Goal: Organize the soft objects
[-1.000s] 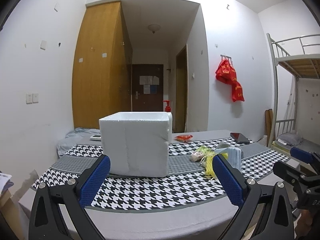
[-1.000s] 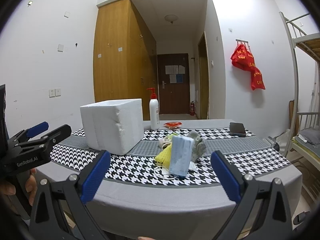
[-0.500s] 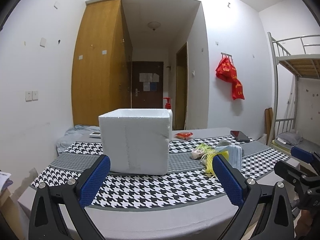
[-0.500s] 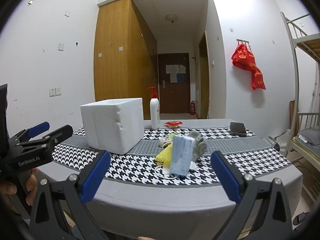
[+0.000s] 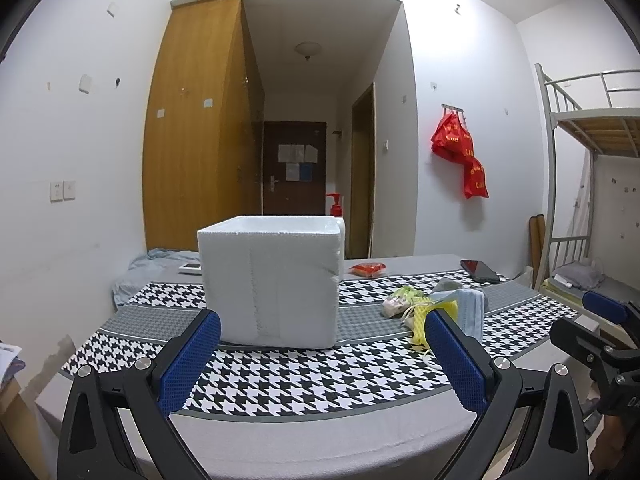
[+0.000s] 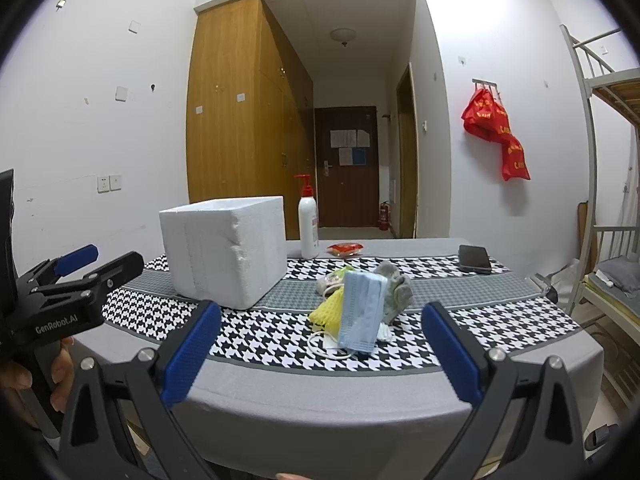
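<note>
Houndstooth tabletop (image 6: 256,336) carries a foam box (image 6: 226,248) toward its left edge, soft pile (image 6: 360,300) mid-table; my left gripper (image 5: 320,356) and right gripper (image 6: 320,352) gape empty.

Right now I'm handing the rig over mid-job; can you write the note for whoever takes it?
Left tongs: open, empty, facing the foam box.
Right tongs: open, empty, facing the pile of soft things: blue face masks, yellow foam net, grey cloth.
The pile sits on the tablecloth, to the right of the box.
Done: no item is gripped; the box's inside is hidden.
Left: move the soft things, probably into the box.
</note>
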Demonstrator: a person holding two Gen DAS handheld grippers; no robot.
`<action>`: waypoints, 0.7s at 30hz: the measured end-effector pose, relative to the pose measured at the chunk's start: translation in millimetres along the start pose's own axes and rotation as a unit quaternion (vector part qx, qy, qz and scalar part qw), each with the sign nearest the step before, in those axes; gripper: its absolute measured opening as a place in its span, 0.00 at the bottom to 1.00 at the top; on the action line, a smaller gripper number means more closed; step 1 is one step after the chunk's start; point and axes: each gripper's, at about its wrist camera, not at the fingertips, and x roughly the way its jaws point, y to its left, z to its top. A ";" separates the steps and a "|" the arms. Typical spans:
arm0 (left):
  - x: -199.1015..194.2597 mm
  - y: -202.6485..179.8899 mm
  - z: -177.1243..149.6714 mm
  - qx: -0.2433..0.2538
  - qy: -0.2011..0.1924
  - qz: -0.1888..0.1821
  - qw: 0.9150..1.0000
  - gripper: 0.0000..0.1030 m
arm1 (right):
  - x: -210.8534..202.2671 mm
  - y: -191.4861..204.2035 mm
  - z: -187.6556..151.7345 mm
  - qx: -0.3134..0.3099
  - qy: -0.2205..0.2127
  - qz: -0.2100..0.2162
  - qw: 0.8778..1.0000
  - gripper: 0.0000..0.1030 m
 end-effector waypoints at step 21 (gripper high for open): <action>25.2 -12.7 1.1 0.012 0.020 -0.040 0.999 0.99 | 16.7 -10.4 5.1 0.003 0.016 -0.013 1.000 0.98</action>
